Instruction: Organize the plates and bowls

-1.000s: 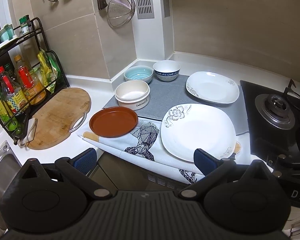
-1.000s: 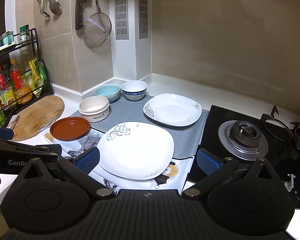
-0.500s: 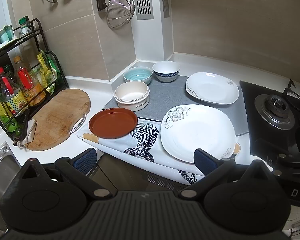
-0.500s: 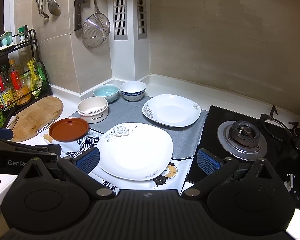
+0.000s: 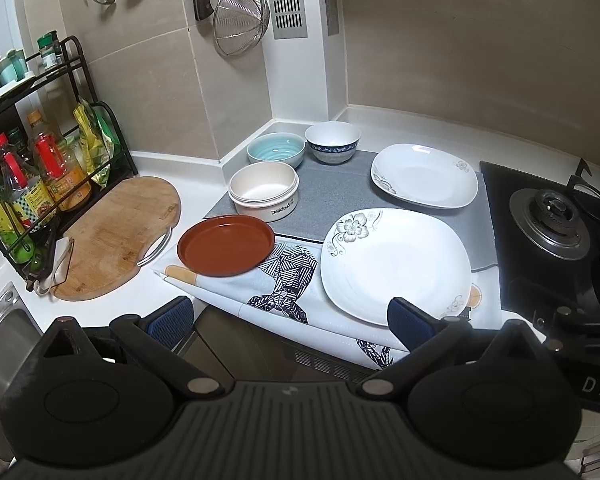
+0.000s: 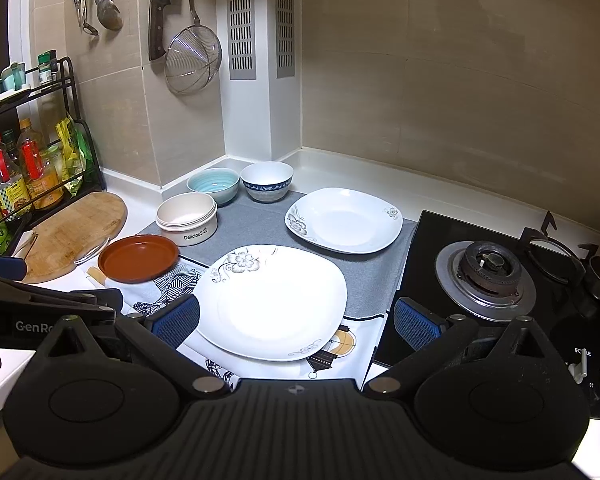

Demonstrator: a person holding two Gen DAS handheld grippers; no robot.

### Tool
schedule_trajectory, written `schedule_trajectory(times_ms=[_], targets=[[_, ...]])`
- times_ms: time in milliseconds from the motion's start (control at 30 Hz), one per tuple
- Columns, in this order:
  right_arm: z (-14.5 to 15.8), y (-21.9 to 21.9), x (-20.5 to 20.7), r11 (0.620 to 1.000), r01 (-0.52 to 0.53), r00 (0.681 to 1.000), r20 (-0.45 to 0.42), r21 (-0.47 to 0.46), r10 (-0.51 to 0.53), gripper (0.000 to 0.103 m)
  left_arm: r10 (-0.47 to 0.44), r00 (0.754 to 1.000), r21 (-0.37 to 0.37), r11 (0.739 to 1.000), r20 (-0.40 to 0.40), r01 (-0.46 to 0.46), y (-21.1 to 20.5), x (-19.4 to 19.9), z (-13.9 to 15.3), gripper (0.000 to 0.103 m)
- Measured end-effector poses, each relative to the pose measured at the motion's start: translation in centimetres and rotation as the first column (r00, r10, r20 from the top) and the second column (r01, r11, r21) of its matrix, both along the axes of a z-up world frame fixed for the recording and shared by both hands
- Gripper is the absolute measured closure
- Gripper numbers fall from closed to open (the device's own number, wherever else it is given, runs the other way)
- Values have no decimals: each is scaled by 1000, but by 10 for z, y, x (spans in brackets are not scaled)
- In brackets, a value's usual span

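Large white plate lies on the counter ahead and right of the left gripper, whose jaws stand wide apart, empty. From the right wrist, the large white plate sits directly between the right gripper and the bowls; its jaws gape empty, nearer it.

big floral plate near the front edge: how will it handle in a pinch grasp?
The large white plate looks glazed, so probably slippery and breakable. Its thin raised rim probably suits an edge pinch. It lies on a patterned cloth, which may slide if pushed.
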State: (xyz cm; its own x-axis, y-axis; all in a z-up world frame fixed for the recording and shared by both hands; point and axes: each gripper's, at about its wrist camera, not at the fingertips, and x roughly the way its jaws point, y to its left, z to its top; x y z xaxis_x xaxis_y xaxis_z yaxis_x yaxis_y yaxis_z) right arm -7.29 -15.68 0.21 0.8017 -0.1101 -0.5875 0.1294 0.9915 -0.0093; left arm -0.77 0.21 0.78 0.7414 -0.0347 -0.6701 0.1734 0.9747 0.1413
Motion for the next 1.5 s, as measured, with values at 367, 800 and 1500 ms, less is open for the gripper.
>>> schedule_trajectory(times_ms=[367, 800, 1500], targets=[[0, -1, 1, 1000, 0, 1000, -4, 0, 0, 0, -3, 1000, 1, 1000, -6, 3, -4, 2, -3, 0], [-6, -1, 13, 1000, 15, 1000, -16, 5, -15, 0, -23, 999, -5, 1000, -31, 23, 7, 19, -14, 0], [-62, -41, 82, 960, 256, 962, -134, 114, -240, 0, -416, 894, -176, 905, -166, 388, 15, 146, -75, 0]])
